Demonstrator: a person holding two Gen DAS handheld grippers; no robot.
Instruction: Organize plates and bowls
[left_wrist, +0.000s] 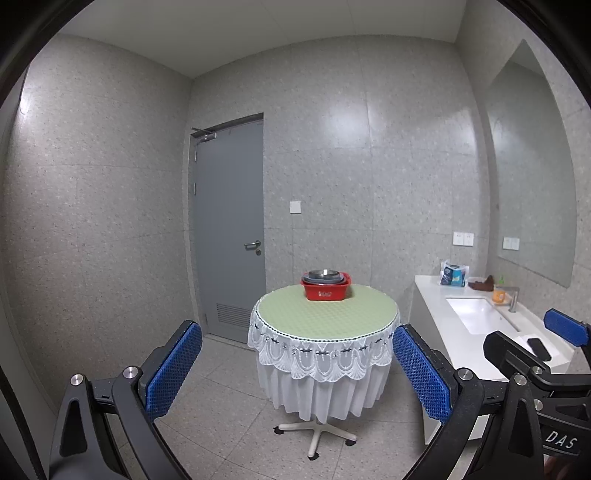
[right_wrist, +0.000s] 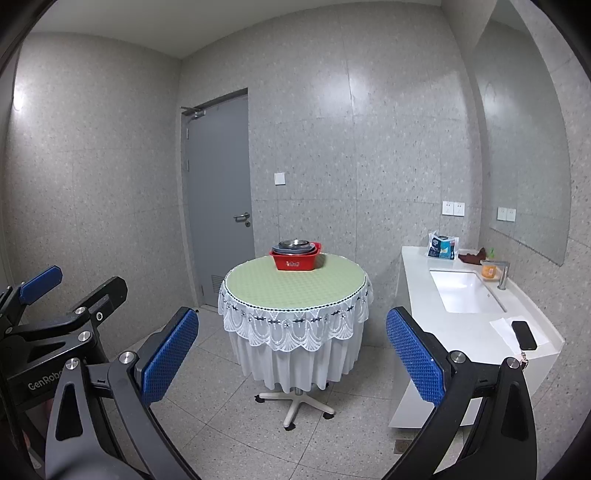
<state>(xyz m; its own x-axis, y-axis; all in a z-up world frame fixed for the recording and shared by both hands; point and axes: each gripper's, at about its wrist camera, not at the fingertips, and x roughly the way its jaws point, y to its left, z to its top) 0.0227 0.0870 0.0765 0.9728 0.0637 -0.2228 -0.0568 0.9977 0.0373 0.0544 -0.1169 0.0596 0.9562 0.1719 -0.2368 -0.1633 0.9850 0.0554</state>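
While both grippers hang well short of it, the round table (left_wrist: 325, 314) with its lace cloth stands mid-room beside a white sink counter (right_wrist: 465, 328). At its far edge sits a red basin (left_wrist: 325, 289) holding stacked metal bowls (left_wrist: 324, 274), their number unclear at this distance. Left gripper (left_wrist: 297, 373) and right gripper (right_wrist: 291, 354) are spread wide, empty.

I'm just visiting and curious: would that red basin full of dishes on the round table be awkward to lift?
Probably heavy for its size: the red basin holds stacked metal bowls. Its plastic walls may flex. The bowls would likely slide and clatter if it tilts.
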